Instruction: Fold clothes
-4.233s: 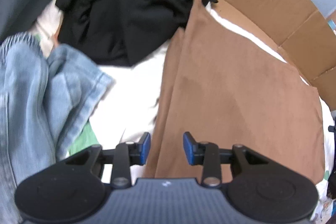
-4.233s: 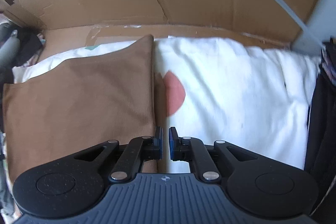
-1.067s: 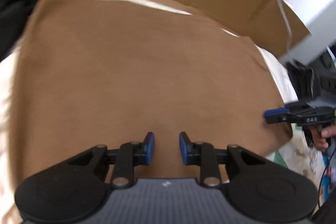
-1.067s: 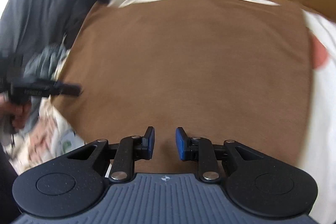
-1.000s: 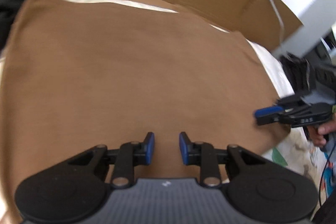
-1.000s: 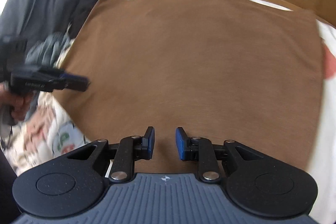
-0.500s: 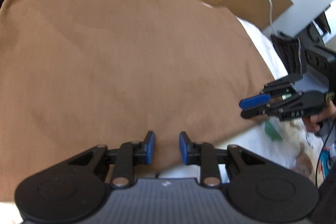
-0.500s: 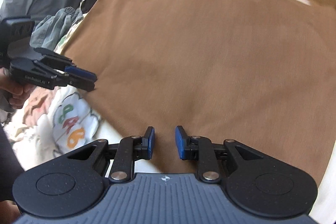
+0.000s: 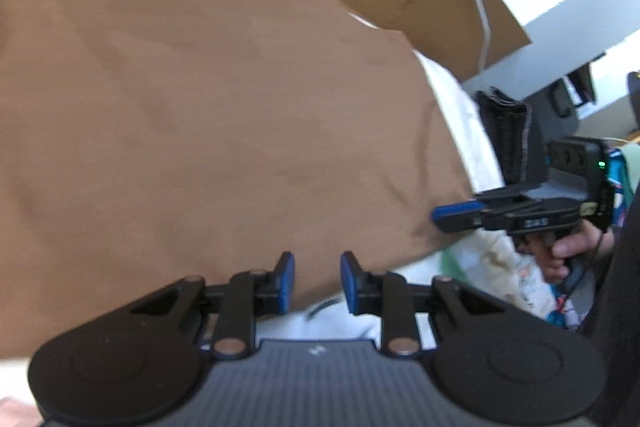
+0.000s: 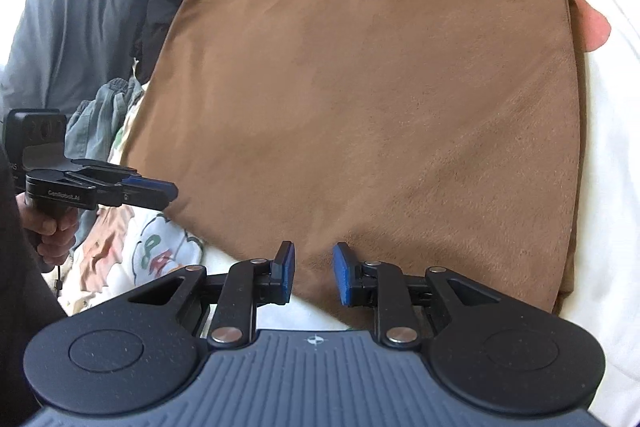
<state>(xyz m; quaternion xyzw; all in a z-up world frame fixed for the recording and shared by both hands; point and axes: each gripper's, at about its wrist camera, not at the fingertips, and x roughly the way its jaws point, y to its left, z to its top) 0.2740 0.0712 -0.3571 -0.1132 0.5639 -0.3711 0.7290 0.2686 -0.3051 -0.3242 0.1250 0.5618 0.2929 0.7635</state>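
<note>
White bedding (image 10: 608, 187) carries the brown garment (image 10: 380, 99), flat ahead of both hand-held grippers. Left hand-held gripper (image 9: 313, 283) and right hand-held gripper (image 10: 313, 274): 2 jaws parted, empty. Probably a fold stage; next, pinch the near hem.

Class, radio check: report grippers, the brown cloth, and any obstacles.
Left gripper open, empty, at near edge. Right gripper open, empty, same edge. Brown cloth lying flat on white bedding. Clothes pile beside it, off the cloth.
</note>
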